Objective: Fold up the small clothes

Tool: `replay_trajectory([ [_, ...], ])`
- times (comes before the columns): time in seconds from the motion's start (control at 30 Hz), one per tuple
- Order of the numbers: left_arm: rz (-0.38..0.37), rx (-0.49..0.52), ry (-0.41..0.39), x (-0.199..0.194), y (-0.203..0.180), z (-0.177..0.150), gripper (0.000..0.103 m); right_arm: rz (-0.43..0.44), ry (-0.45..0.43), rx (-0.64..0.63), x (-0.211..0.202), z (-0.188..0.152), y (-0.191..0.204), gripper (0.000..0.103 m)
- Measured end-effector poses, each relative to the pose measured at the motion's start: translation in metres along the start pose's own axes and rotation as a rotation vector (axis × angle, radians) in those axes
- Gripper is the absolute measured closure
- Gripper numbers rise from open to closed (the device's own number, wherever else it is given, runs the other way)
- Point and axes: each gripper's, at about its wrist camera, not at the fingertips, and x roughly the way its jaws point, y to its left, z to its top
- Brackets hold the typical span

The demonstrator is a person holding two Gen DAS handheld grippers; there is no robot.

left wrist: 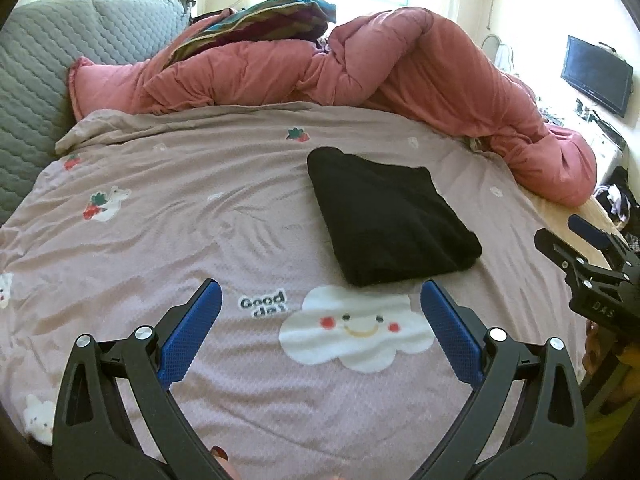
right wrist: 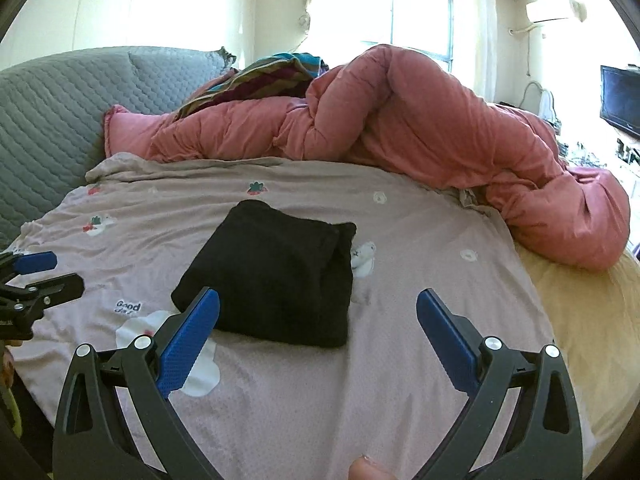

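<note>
A black garment [left wrist: 390,216] lies folded into a compact rectangle on the mauve printed bedspread [left wrist: 200,216]. It also shows in the right wrist view [right wrist: 276,272]. My left gripper [left wrist: 320,292] is open and empty, held above the bedspread just short of the garment's near edge. My right gripper [right wrist: 318,300] is open and empty, hovering over the garment's near edge; its left finger [right wrist: 188,340] overlaps the garment's near left corner in the view. The right gripper shows at the right edge of the left wrist view [left wrist: 576,236], the left gripper at the left edge of the right wrist view [right wrist: 36,272].
A bunched pink duvet [left wrist: 360,72] runs along the far side of the bed [right wrist: 580,320]. A striped blanket [left wrist: 256,20] lies on it. A grey quilted headboard [left wrist: 44,80] stands at the left. A TV [left wrist: 596,76] and cluttered desk are at the right.
</note>
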Motion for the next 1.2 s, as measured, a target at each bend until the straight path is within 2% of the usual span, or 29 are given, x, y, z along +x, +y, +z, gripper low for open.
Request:
replay_trajectory([
  [0.2,0.007,0.009,0.046,0.001,0.008,-0.028,0.01,0.011,0.059,0.062,-0.006,-0.027,0.0,0.005],
  [0.43,-0.001,-0.038,0.117,0.016,0.022,-0.055,0.01,0.024,0.191,0.064,0.015,-0.065,0.015,0.005],
  [1.2,0.023,-0.037,0.123,0.017,0.016,-0.057,0.01,0.041,0.181,0.074,0.017,-0.066,0.013,0.005],
])
